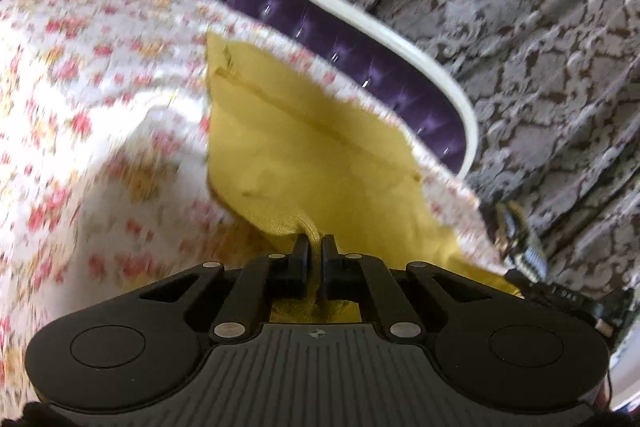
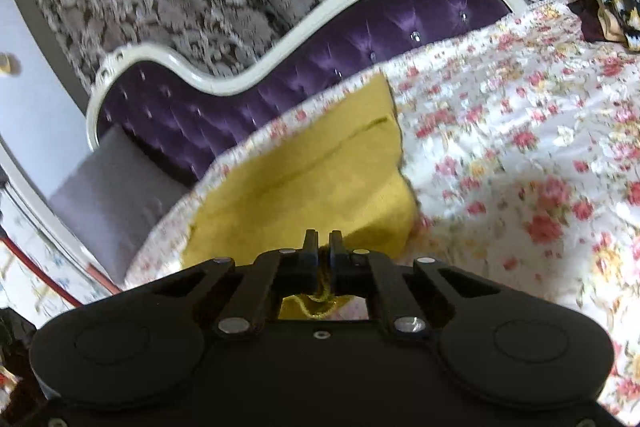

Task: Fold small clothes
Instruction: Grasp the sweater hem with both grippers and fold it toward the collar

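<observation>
bright daylight, motion blur on floral bedspread (image 1: 80, 107), fisheye-warped edges

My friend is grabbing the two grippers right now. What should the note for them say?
Left gripper: shut on the near edge of the yellow garment.
Right gripper: shut on the same yellow garment, on another part of its near edge.
The garment lies spread on the floral bedspread, near the purple tufted headboard.
Done: both pinches are taken.
Left: the fold itself; no finished fold shows yet. Probably lift the near edge and lay it over the far side, then let go.
</observation>
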The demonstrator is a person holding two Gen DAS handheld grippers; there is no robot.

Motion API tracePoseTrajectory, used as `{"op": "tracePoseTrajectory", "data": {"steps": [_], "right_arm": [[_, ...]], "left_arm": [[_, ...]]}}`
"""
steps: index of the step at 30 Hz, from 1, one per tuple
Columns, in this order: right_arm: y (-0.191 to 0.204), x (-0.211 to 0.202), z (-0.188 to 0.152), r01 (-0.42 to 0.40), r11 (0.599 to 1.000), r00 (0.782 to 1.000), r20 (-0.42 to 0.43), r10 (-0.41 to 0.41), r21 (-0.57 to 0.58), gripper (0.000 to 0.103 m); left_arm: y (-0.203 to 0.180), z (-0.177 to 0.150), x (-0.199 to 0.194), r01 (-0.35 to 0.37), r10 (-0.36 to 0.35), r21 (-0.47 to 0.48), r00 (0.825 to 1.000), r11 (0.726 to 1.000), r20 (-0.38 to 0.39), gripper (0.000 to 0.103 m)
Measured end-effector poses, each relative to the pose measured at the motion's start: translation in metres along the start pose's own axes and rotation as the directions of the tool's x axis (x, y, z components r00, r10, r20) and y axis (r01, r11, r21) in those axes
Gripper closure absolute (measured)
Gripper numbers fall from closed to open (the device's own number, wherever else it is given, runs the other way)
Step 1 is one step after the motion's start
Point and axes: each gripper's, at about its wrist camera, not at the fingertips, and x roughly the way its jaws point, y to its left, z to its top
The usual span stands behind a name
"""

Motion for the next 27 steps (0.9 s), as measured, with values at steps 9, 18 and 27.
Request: {"op": "tracePoseTrajectory", "data": {"steps": [9,18,27], "right_arm": [[-0.008,-0.004,-0.002,0.108,0.994,0.994,-0.03,-0.108,-0.001,0.083],[-0.03,0.004,-0.026,0.187,0.982,0.975,-0.123,-0.184,0.015,0.044],[-0.029,-0.007,-0.008,0.017,0.991,0.997,-0.071,-0.008,0.131,0.091]], "left_arm": [[0.001,0.004,-0.01,-0.001,0.002,-0.022,1.0,1.0,0.022,0.097],[0.016,-0.011,-0.013,-0.027,0.025,-0.067,1.0,0.997,-0.018,0.097],[0.01,0.001,-0.016,0.02,-0.019,-0.081,1.0,0.997,0.004,0.097]]}}
